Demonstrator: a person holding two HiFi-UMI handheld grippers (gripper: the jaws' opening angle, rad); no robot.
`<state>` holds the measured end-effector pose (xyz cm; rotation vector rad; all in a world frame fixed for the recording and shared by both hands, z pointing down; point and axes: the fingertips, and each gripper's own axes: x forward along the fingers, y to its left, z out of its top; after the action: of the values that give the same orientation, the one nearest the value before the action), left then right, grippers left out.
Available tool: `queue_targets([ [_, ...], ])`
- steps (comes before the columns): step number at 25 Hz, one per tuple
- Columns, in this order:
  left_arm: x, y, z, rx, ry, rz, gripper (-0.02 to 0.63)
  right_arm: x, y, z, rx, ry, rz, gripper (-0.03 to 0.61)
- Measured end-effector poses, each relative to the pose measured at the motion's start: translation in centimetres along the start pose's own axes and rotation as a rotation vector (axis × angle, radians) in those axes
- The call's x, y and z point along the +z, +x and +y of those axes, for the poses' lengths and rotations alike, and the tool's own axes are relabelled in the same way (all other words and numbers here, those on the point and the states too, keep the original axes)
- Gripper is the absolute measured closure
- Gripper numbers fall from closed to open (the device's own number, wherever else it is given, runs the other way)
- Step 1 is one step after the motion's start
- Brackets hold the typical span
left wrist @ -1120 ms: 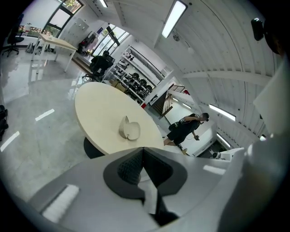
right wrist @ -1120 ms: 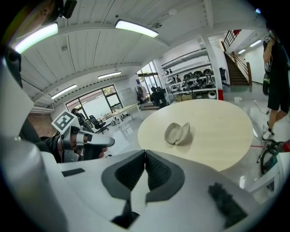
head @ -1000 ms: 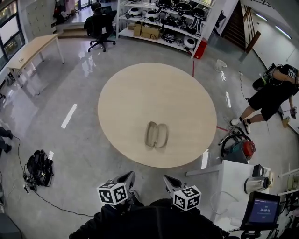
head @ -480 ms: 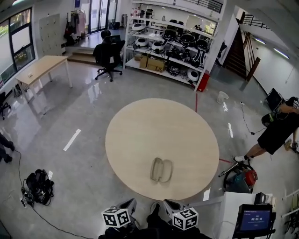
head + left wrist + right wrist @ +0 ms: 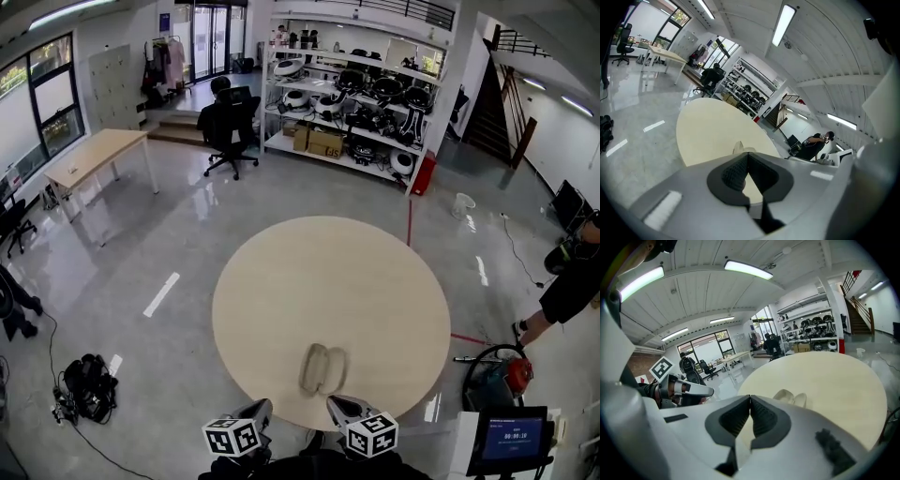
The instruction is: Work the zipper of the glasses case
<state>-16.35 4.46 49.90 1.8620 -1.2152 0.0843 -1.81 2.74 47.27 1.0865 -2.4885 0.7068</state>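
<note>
A beige glasses case (image 5: 322, 369) lies spread open on the round wooden table (image 5: 375, 272), close to its near edge. It also shows as a pale shape in the left gripper view (image 5: 738, 148) and the right gripper view (image 5: 791, 398). My left gripper (image 5: 258, 410) hovers at the near table edge, shut with nothing in it. To its right my right gripper (image 5: 339, 406) is shut too and holds nothing. Both are short of the case and do not touch it. In the gripper views the left (image 5: 748, 155) and right (image 5: 750, 399) jaws meet at their tips.
A white cabinet with a screen (image 5: 513, 439) stands at the right, a red vacuum (image 5: 506, 375) beside it. A person (image 5: 572, 286) stands at the far right. A black bag and cables (image 5: 86, 386) lie on the floor at the left. Shelves (image 5: 356, 94) and a desk (image 5: 94, 155) stand far off.
The view has tilted up and come nearer the table. The case now lies lower in the picture, close ahead of both grippers, which have come up to the table's near edge.
</note>
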Motion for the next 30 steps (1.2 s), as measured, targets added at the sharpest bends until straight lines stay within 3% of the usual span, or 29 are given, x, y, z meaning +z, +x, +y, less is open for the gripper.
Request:
queue_targets([
  [5, -0.3, 3.4, -2.2, 0.009, 0.051, 0.035, 0.609, -0.5, -0.9, -5.0, -0.038, 0.042, -0.006, 0.574],
  [11, 1.6, 6.9, -5.0, 0.059, 0.056, 0.059, 0.609, 1.1, -1.4, -10.5, -0.036, 0.083, 0.003, 0.574],
  [18, 1.8, 12.9, -4.2, 0.118, 0.105, 0.076, 0.607, -0.6, 1.5, -17.6, -0.03, 0.109, 0.02, 0.574],
  [23, 2.2, 13.5, -2.7, 0.125, 0.265, 0.127, 0.606, -2.5, 2.5, -17.4, -0.009, 0.048, 0.119, 0.569],
  [26, 1.9, 14.8, -1.0, 0.124, 0.41, 0.209, 0.58, -4.0, 3.3, -17.1, 0.024, -0.037, 0.187, 0.517],
  [30, 1.1, 16.7, 1.8, 0.106, 0.575, 0.344, 0.571, -4.8, 4.7, -17.2, 0.047, -0.15, 0.229, 0.499],
])
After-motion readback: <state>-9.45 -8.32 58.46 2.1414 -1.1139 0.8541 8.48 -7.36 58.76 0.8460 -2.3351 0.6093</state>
